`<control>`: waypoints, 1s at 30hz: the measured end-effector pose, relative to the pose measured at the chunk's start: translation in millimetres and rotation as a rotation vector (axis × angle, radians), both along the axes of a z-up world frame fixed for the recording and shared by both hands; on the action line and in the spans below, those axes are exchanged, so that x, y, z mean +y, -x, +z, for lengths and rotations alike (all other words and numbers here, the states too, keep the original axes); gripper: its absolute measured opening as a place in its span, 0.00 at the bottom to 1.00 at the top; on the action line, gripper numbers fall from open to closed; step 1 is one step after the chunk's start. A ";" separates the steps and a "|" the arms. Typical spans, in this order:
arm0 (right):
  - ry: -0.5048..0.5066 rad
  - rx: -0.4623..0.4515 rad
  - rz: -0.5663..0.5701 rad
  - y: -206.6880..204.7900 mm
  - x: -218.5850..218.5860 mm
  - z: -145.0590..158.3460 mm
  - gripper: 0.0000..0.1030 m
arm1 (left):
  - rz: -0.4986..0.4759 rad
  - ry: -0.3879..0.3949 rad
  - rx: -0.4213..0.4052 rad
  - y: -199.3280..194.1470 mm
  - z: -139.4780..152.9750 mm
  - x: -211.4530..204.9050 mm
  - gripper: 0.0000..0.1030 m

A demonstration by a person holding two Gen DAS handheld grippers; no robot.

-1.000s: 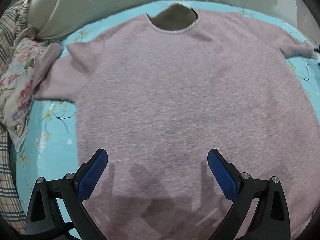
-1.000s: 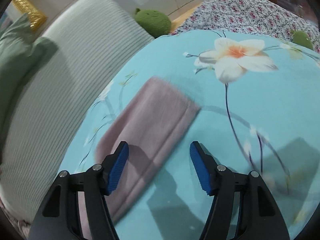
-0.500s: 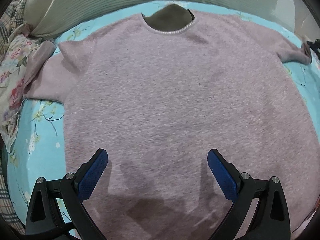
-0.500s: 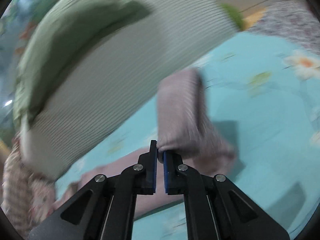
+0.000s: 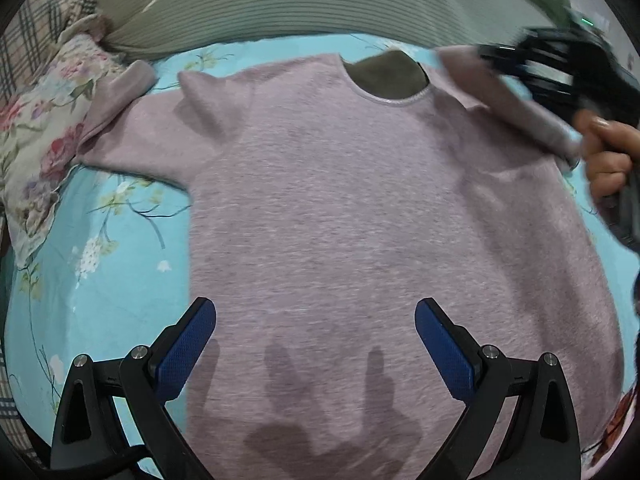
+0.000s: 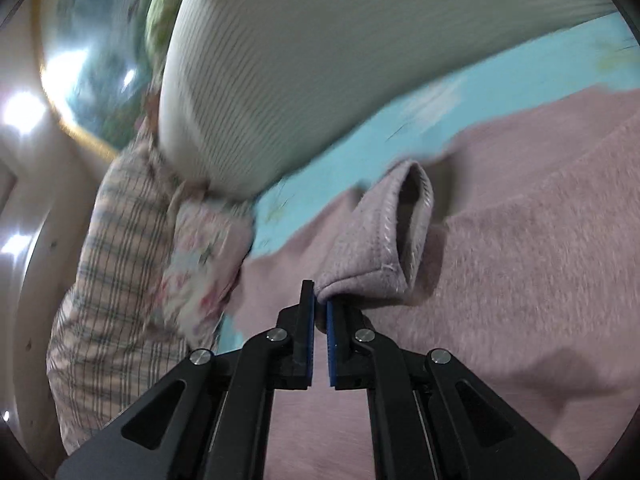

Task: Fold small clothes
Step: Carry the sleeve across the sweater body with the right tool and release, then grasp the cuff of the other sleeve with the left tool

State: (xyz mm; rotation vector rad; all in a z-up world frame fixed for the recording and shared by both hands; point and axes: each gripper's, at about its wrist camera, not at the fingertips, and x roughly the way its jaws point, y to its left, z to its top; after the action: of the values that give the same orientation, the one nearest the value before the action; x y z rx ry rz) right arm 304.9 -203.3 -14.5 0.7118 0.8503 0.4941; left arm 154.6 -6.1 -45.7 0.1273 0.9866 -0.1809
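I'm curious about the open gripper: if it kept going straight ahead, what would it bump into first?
Most likely the sweater. The left gripper hangs open over its lower part, pointing toward the neckline. How high it hovers is hard to tell, so the exact spot is uncertain.

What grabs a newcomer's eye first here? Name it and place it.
The fuzzy pink sweater spread flat across the turquoise floral bedsheet fills the left wrist view, neckline toward the striped pillow. Next comes the right claw, shut on the sleeve cuff and holding it above the sweater's body. The left claw hovers open over the hem.
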 end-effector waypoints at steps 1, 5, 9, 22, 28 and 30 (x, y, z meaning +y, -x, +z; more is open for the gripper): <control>-0.005 0.014 0.033 -4.8 23.3 -5.9 0.06 | 0.004 0.000 -0.005 -1.1 0.4 3.4 0.97; -0.005 0.077 0.126 -15.6 74.8 -32.7 0.06 | 0.024 0.045 -0.014 -5.9 2.1 24.9 0.97; 0.007 0.187 0.159 -18.0 82.9 -54.5 0.25 | 0.037 0.083 -0.009 -15.7 -2.9 39.1 0.97; 0.024 0.020 -0.123 82.8 -60.3 17.4 0.53 | 0.069 0.090 0.007 -136.4 -29.8 13.5 0.97; 0.028 0.014 -0.240 126.7 -100.7 17.9 0.54 | 0.129 0.235 0.015 -171.0 -27.4 35.1 0.78; 0.019 0.016 -0.267 131.9 -108.6 16.4 0.54 | 0.106 0.251 0.014 -174.0 -25.1 32.2 0.64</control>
State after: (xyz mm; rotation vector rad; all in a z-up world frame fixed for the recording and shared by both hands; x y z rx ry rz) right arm 173.0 -311.9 1.9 0.7993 0.7596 0.2415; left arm 328.6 26.1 -70.8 -0.1561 0.9740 -0.2067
